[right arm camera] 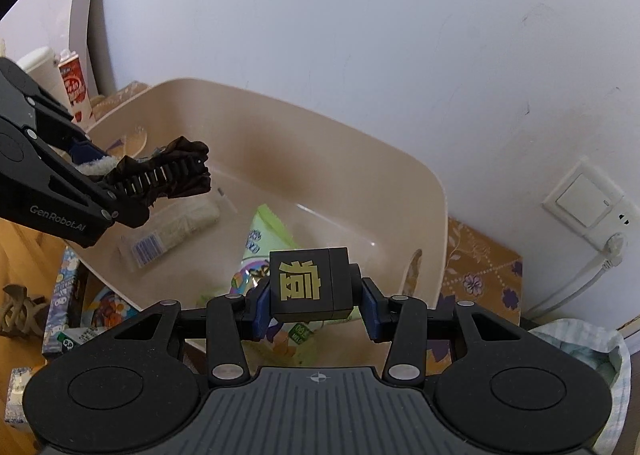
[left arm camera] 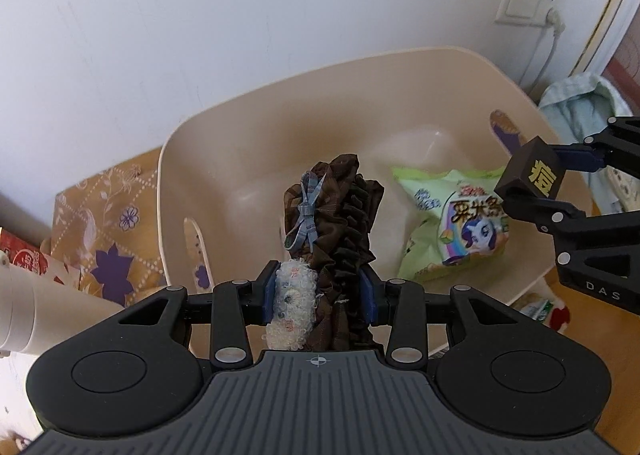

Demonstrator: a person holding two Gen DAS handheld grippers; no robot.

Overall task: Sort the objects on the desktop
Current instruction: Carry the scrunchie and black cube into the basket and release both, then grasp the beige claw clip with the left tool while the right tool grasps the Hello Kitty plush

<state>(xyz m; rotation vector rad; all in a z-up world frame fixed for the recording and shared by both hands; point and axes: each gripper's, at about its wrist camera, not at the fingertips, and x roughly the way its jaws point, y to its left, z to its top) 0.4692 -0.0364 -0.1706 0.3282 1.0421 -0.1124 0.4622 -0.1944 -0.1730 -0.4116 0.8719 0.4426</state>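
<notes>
My left gripper (left arm camera: 322, 295) is shut on a brown ruffled hair clip (left arm camera: 340, 215) with a blue bow and a white fuzzy patch, held above the beige plastic basket (left arm camera: 192, 159). The same clip (right arm camera: 168, 171) shows at the left of the right wrist view, over the basket (right arm camera: 400, 167). My right gripper (right arm camera: 316, 305) is shut on a black cube (right arm camera: 308, 281) with a gold character, also above the basket; that cube (left arm camera: 528, 175) appears at the right of the left wrist view. A green snack bag (left arm camera: 448, 223) lies inside the basket.
A clear wrapped packet (right arm camera: 176, 227) also lies in the basket. The basket stands against a white wall with a socket (left arm camera: 528, 1) and plug. A patterned cloth (left arm camera: 104, 223) covers the table. A red carton (right arm camera: 76, 83), small boxes (right arm camera: 64, 295) and a pale towel (left arm camera: 580, 107) lie around it.
</notes>
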